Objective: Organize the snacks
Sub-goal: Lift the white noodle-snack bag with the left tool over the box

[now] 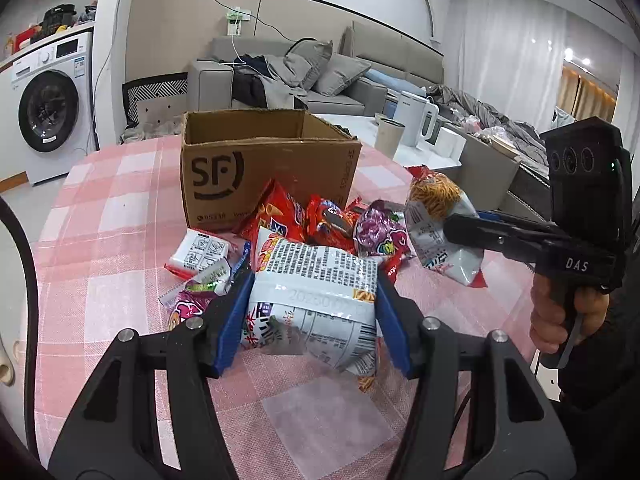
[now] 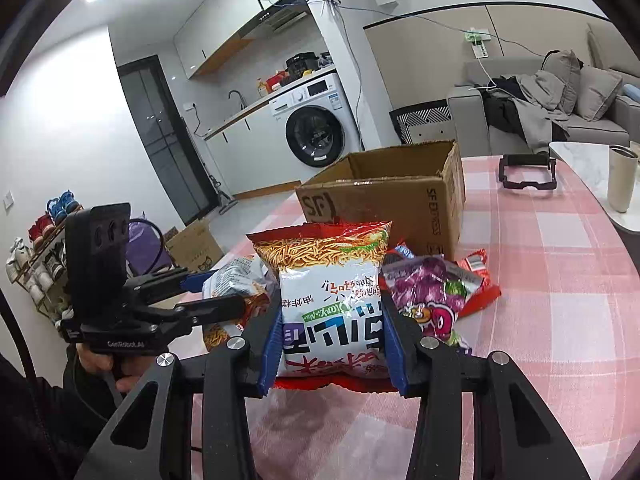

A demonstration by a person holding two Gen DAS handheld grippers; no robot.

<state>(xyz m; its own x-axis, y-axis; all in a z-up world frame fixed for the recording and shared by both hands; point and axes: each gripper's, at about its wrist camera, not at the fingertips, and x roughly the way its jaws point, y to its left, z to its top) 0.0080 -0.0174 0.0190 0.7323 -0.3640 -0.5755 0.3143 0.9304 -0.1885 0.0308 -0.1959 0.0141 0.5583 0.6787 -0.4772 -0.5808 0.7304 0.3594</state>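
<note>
My left gripper point(image 1: 314, 292) is shut on a white noodle snack bag point(image 1: 320, 264), its blue pads pressing both sides, lifted above the pink checked table point(image 1: 120, 208). My right gripper point(image 2: 332, 308) is shut on a second noodle snack bag point(image 2: 324, 256), held upright off the cloth. Each gripper shows in the other's view: the right gripper point(image 1: 452, 222) with its bag point(image 1: 432, 200), the left gripper point(image 2: 224, 290) with its bag point(image 2: 232, 280). An open SF cardboard box point(image 1: 264, 168) point(image 2: 384, 200) stands behind the snack pile.
On the cloth lie a red bag point(image 1: 276, 216), a purple bag point(image 1: 380, 236) point(image 2: 424, 292) and a small white packet point(image 1: 200, 250). A black frame point(image 2: 526, 172) lies far right on the table. A cup point(image 2: 622, 180) stands on the white side table.
</note>
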